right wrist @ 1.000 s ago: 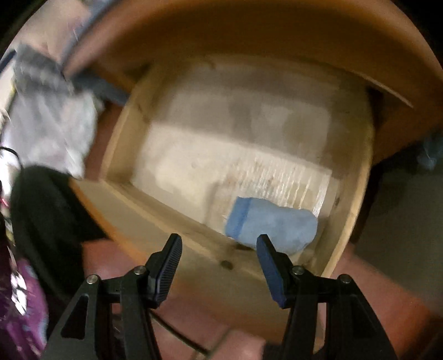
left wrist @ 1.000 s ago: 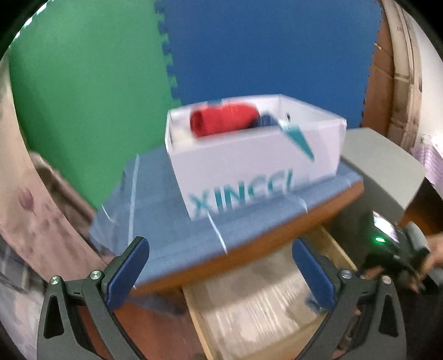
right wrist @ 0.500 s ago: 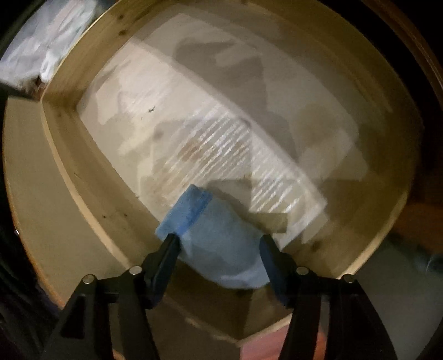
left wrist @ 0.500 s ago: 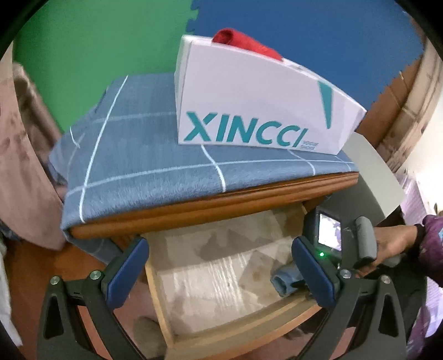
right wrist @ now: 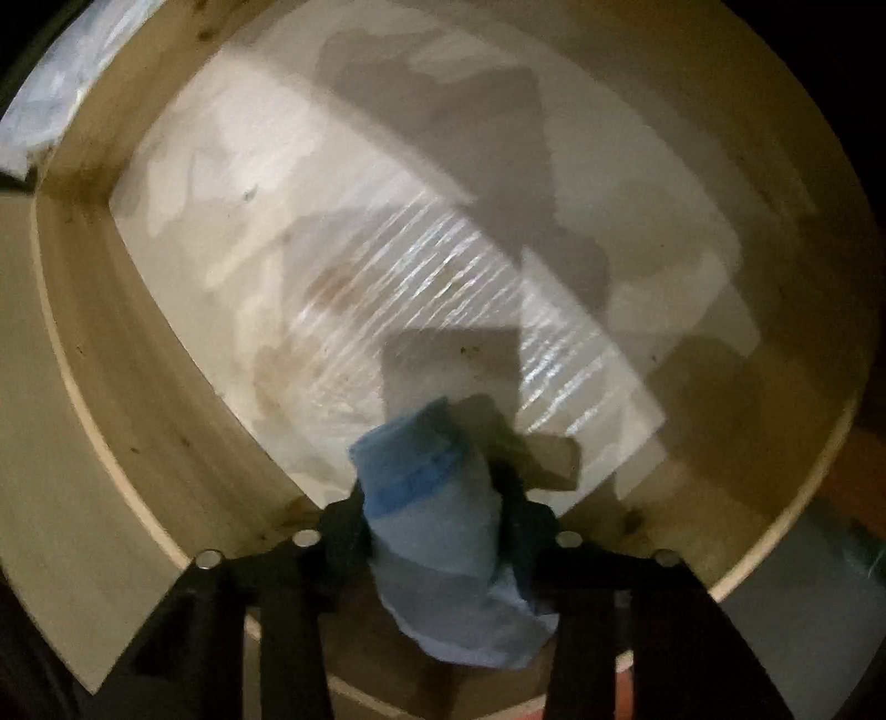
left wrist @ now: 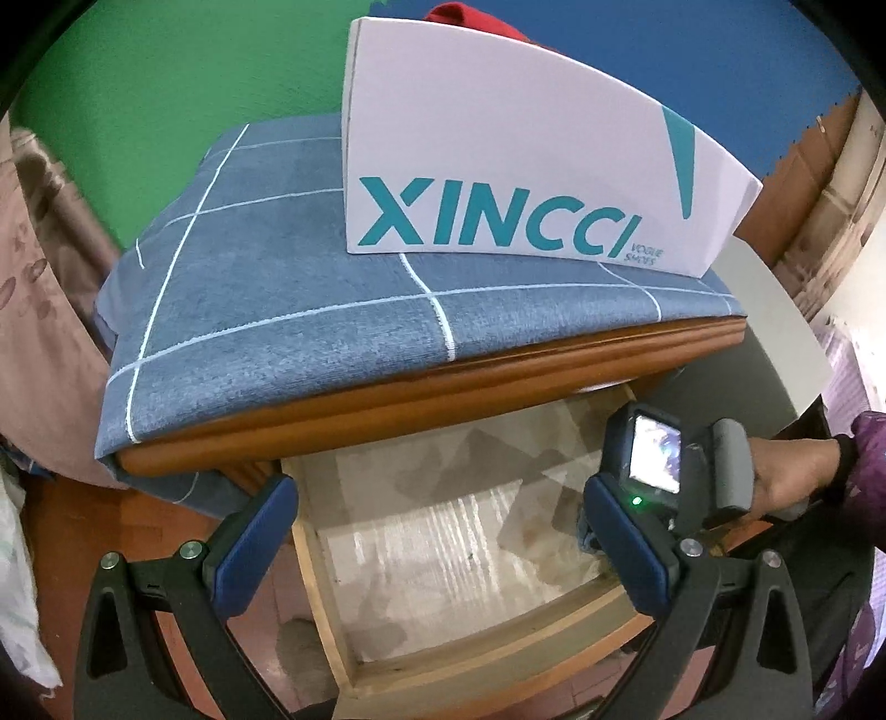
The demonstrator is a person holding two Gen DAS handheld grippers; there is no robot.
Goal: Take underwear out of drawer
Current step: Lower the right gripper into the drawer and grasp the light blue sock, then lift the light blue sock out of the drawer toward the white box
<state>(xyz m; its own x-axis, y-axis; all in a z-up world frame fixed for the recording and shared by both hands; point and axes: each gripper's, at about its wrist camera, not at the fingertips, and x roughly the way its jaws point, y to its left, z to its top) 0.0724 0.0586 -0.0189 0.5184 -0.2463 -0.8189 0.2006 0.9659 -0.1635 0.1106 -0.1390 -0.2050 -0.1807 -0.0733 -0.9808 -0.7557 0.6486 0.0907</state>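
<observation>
Folded light-blue underwear point(right wrist: 437, 526) lies at the front of the open wooden drawer point(right wrist: 166, 421). My right gripper point(right wrist: 434, 515) points steeply down into the drawer. Its jaws are closing and the fabric bunches between the two black fingers, which press its sides. In the left wrist view, the right gripper's camera housing point(left wrist: 653, 465) stands over the drawer's point(left wrist: 498, 648) right front corner, held by a hand point(left wrist: 786, 476). A sliver of the blue underwear point(left wrist: 584, 534) shows below it. My left gripper point(left wrist: 437, 531) hangs open above the drawer with nothing between its blue pads.
A white XINCCI shoe box point(left wrist: 498, 166) with a red cloth point(left wrist: 470, 22) in it stands on a blue checked cloth point(left wrist: 266, 310) over the cabinet top. Green and blue foam mats back the wall. A purple sleeve point(left wrist: 869, 465) is at right.
The right gripper has sunk into the drawer and its jaws have drawn in around the blue underwear. The left gripper has dropped and tilted down, so the drawer now fills its lower view.
</observation>
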